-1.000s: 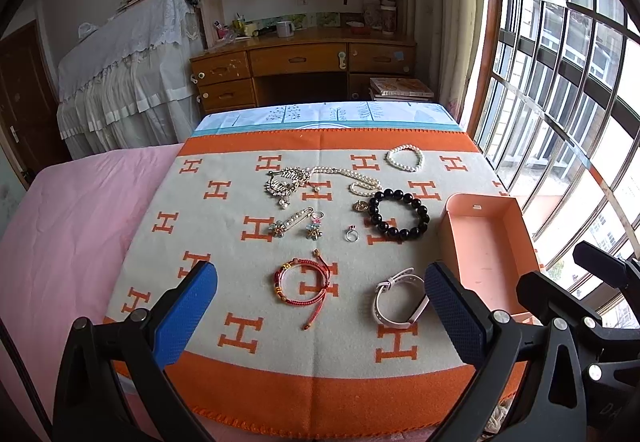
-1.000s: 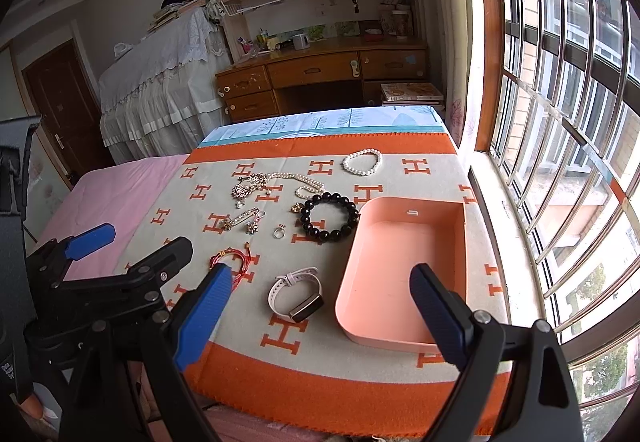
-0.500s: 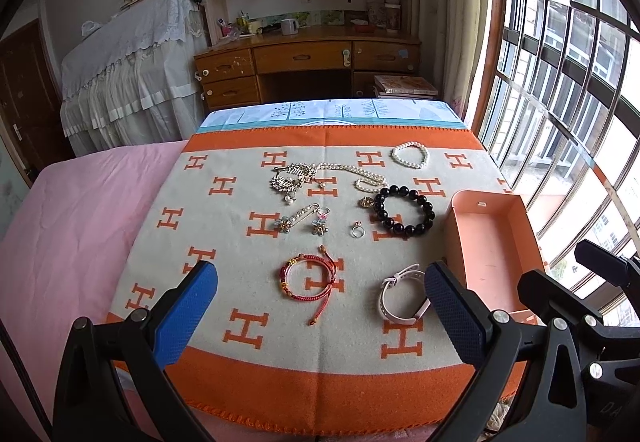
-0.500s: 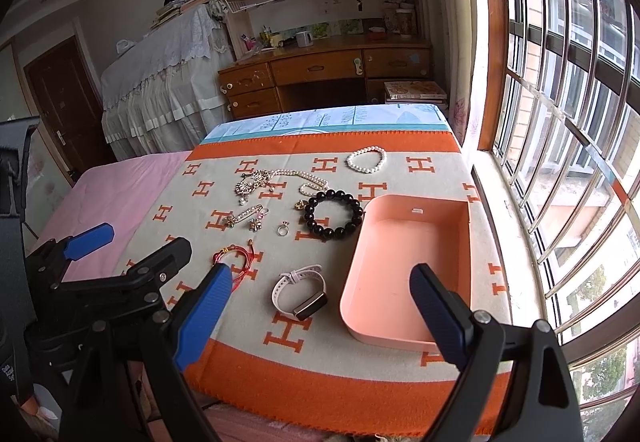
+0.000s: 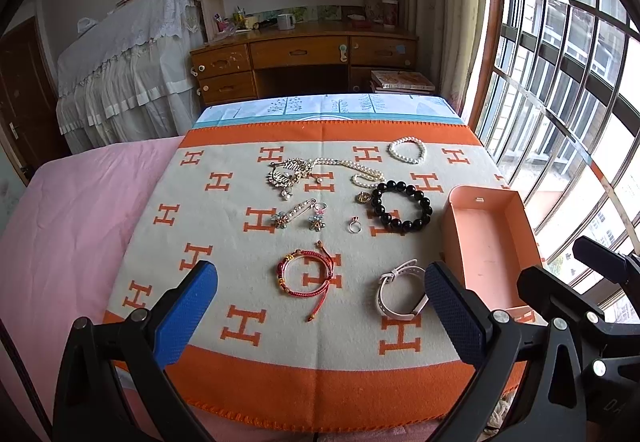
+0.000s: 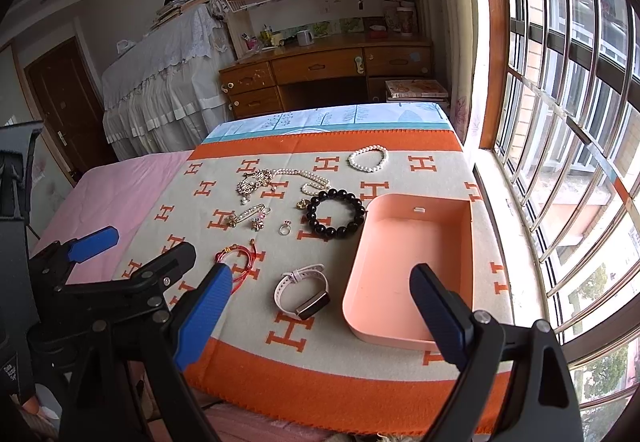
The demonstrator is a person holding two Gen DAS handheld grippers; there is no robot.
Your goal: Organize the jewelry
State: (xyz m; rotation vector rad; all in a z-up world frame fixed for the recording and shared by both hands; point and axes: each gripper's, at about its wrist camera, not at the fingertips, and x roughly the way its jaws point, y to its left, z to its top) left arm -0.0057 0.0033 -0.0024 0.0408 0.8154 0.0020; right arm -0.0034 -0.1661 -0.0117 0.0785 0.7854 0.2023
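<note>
Both claws hang above the near edge of the orange and cream blanket (image 5: 320,374), and nothing is picked up yet. The left gripper (image 5: 320,306) has its blue pads spread wide and holds nothing. The right gripper (image 6: 320,306) is spread wide too, and it is empty. Closest to the claws lie the red cord bracelet (image 5: 306,274) and the white watch band (image 6: 302,290). The pink tray (image 6: 464,242) sits just beside the watch band, on the window side, with nothing in it. I think the first job is to grab one near thing and put it in the tray. The watch band looks like the easy one, since it stands up a bit and the tray is right next to it. Come straight down, pinch across the strap, and lift slowly. A little farther out are the small ring (image 5: 355,226) and the black bead bracelet (image 5: 402,206). The ring is tiny and flat, so it may slip. Farthest away are the pearl necklace (image 5: 352,168) and the pearl bracelet (image 5: 407,150).
</note>
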